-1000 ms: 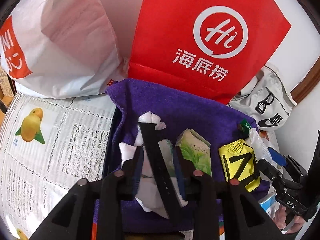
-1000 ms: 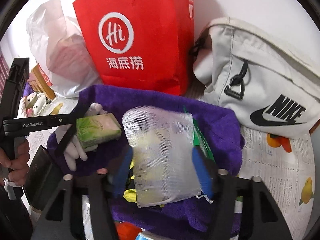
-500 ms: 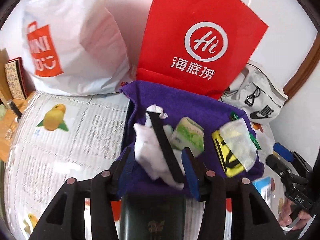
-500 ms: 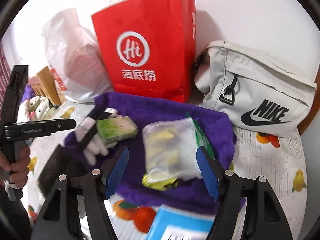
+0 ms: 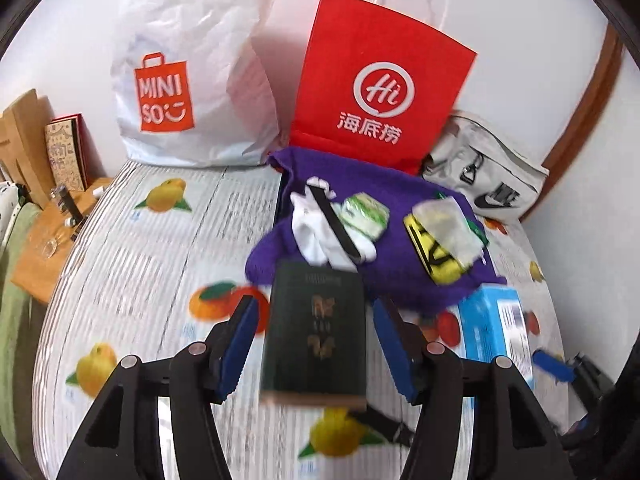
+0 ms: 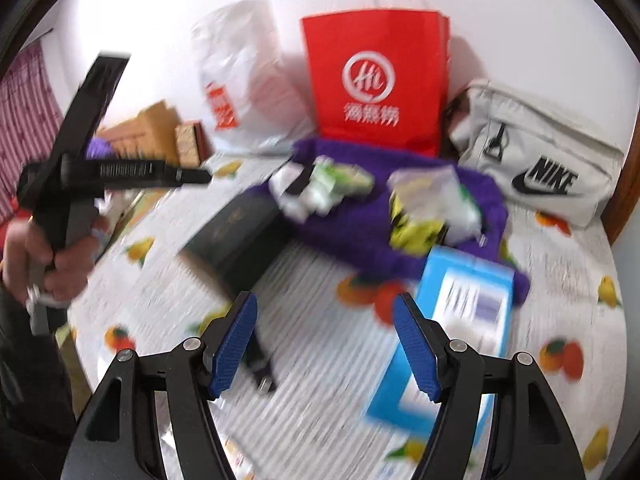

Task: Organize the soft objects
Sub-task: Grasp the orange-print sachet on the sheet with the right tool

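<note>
Left wrist view: the left gripper (image 5: 316,344) hangs above the table with its blue-padded jaws spread wide, nothing between them that they touch. Directly below lies a dark green box (image 5: 316,332), flat on the fruit-print tablecloth (image 5: 136,280). Beyond it sits a crumpled purple towel (image 5: 384,280). On the towel, from left to right: a white sock (image 5: 310,228) crossed by a black strap (image 5: 334,224), a green tissue pack (image 5: 366,216), and a yellow-and-black pouch (image 5: 434,254) partly covered by a clear mesh bag (image 5: 446,224). A blue box (image 5: 496,332) lies just beside the towel's near right edge. Behind stand a white MINISO bag (image 5: 192,68), a red paper bag (image 5: 380,84) and a grey Nike bag (image 5: 492,176).

Right wrist view (motion-blurred): the right gripper (image 6: 324,344) is likewise wide open and empty, over bare tablecloth (image 6: 320,420). The purple towel (image 6: 352,236) carries the same soft items; the sock (image 6: 288,192) and tissue pack (image 6: 340,180) lie at its left, the mesh bag (image 6: 436,196) over the yellow pouch (image 6: 412,228) at its right. The blue box (image 6: 452,332) overlaps the towel's near corner.
</note>
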A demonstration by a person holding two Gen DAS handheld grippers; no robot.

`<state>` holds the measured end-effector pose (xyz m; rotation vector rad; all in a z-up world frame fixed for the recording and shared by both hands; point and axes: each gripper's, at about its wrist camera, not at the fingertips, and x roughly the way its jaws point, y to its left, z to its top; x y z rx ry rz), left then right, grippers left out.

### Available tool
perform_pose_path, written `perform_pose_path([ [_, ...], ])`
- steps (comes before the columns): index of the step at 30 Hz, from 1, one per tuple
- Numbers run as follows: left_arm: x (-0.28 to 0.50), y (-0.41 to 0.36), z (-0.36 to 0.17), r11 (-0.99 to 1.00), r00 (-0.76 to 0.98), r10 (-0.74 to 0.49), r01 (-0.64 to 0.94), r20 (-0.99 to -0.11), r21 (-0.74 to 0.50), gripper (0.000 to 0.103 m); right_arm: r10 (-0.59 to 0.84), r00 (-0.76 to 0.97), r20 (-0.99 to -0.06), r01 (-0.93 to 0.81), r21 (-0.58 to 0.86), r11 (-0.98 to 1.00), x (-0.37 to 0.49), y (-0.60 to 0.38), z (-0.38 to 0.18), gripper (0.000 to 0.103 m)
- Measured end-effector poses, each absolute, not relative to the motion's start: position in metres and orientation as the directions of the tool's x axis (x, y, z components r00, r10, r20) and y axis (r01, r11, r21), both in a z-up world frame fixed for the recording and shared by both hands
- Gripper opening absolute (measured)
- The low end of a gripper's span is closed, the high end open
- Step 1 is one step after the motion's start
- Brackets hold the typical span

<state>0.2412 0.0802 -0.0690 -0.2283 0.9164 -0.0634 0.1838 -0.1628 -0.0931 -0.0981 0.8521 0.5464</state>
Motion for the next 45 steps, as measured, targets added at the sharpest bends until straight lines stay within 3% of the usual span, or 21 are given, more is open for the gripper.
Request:
perform_pose_path([
  [15,0.164,0.076,-0.108,0.961,0.554,-0.217,-0.022,-0.803,-0.275,0.057,0.462,0.305,-0.833,-0.645,0.177,0.744,0.090,-0.137,-0.180,0.070],
  [19,0.152,0.073,-0.112,0.959,0.553,-0.233,-0.006,-0.800,-0.284,0.060,0.456,0.325,-0.829,-0.668,0.141,0.731,0.079,-0.130,-0.184,0.087],
  [27,0.132,0.073,-0.126,0.958,0.558,-0.228,-0.016,-0.798,-0.285,0.061,0.401,0.440,-0.804,-0.637,0.036,0.770,0.065,-0.120,-0.190,0.093],
  [32,0.121,0.073,-0.144,0.958,0.532,-0.228,-0.026,-0.816,-0.285,0.061,0.370,0.510,-0.777,-0.572,0.015,0.820,0.062,-0.125,-0.188,0.082],
  [35,0.117,0.074,-0.150,0.959,0.529,-0.218,-0.041,-0.820,-0.281,0.061,0.362,0.529,-0.768,-0.550,0.014,0.835,0.064,-0.127,-0.185,0.069],
  [37,0.117,0.073,-0.153,0.958,0.526,-0.219,-0.044,-0.822,-0.283,0.061,0.357,0.531,-0.768,-0.537,0.021,0.843,0.068,-0.128,-0.183,0.052],
  [45,0.130,0.045,-0.165,0.965,0.484,-0.225,-0.009,-0.845,-0.263,0.061,0.399,0.513,-0.760,-0.534,0.081,0.841,0.077,-0.138,-0.182,0.024],
])
